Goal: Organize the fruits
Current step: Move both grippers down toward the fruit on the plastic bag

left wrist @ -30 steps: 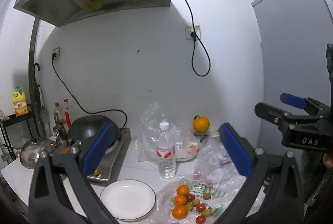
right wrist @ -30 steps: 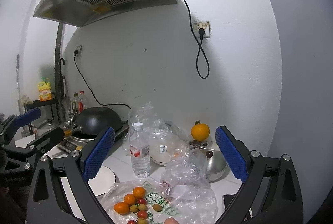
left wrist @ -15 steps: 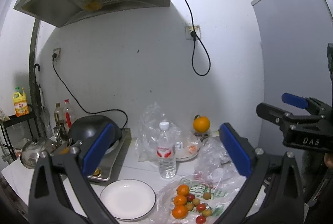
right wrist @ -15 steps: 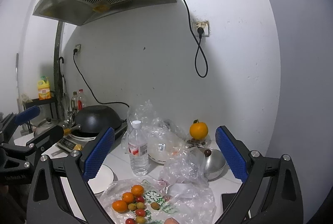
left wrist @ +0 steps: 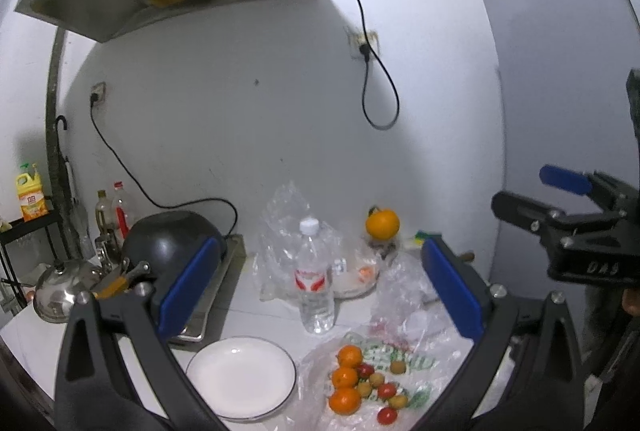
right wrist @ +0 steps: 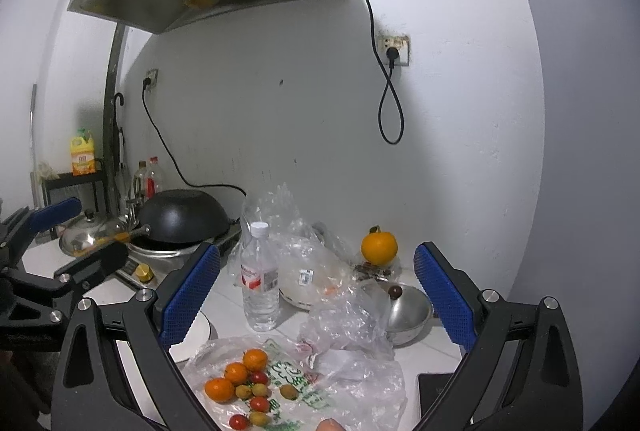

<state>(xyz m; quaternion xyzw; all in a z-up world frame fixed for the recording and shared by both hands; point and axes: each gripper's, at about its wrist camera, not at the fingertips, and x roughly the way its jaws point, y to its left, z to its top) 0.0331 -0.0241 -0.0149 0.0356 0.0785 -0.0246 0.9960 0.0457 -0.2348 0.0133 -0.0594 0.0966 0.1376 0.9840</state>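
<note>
Three small oranges [left wrist: 344, 377] [right wrist: 236, 373], red cherry tomatoes [left wrist: 386, 415] [right wrist: 259, 403] and pale longans [left wrist: 397, 366] [right wrist: 289, 391] lie on a flattened plastic bag [left wrist: 400, 363] [right wrist: 320, 383] at the counter's front. An empty white plate [left wrist: 241, 372] sits left of the bag; only its edge [right wrist: 188, 349] shows in the right wrist view. My left gripper [left wrist: 320, 295] is open and empty, held above the fruit. My right gripper [right wrist: 316, 299] is open and empty, also above the fruit.
A water bottle [left wrist: 316, 279] [right wrist: 260, 279] stands behind the fruit, with crumpled plastic bags [right wrist: 344, 319] around it. A larger orange [left wrist: 382, 223] [right wrist: 379, 248] sits near the wall. A black wok [right wrist: 184, 217] on a stove is at left. A steel lid [right wrist: 404, 307] lies right.
Both grippers have drifted slightly; the fruit sits a bit higher in the right wrist view. Nothing was grasped or moved on the counter.
</note>
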